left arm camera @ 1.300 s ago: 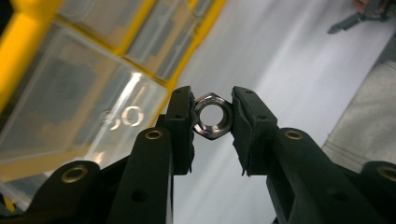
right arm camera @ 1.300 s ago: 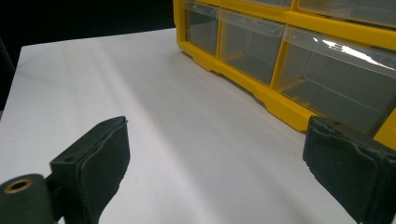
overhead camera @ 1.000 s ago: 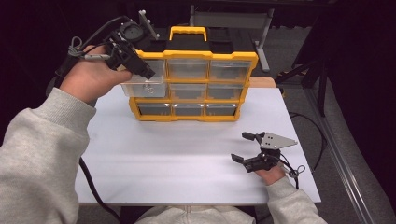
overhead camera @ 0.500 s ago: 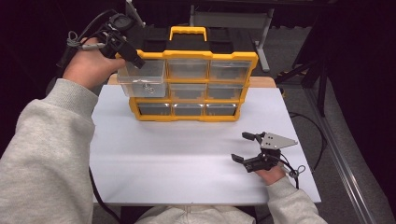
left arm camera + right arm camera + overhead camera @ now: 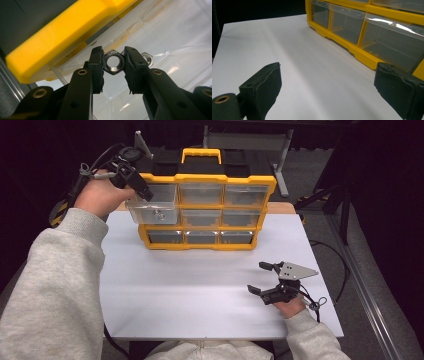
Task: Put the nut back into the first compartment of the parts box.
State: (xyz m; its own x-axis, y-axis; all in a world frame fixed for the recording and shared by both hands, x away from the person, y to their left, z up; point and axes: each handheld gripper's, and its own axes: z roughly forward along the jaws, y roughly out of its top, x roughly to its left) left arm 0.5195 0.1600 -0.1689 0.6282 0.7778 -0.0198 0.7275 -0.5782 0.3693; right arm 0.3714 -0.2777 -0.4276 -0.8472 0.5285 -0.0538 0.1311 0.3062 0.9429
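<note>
Yellow organizer (image 5: pixel 205 212) sits at the back of the white tabletop (image 5: pixel 200 285), top-left clear drawer (image 5: pixel 152 207) pulled out. Left tongs (image 5: pixel 113 65) pinch a steel nut (image 5: pixel 113 62) over that drawer by its flats, so I reckon a slight twist could pop it loose. Right tongs (image 5: pixel 267 279) rest spread wide, holding nothing.

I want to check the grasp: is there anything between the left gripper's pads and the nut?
Nothing visible: the left gripper has both pads directly on the flats of the hex nut, over the pulled-out clear drawer. A second nut sits behind one pad.
</note>
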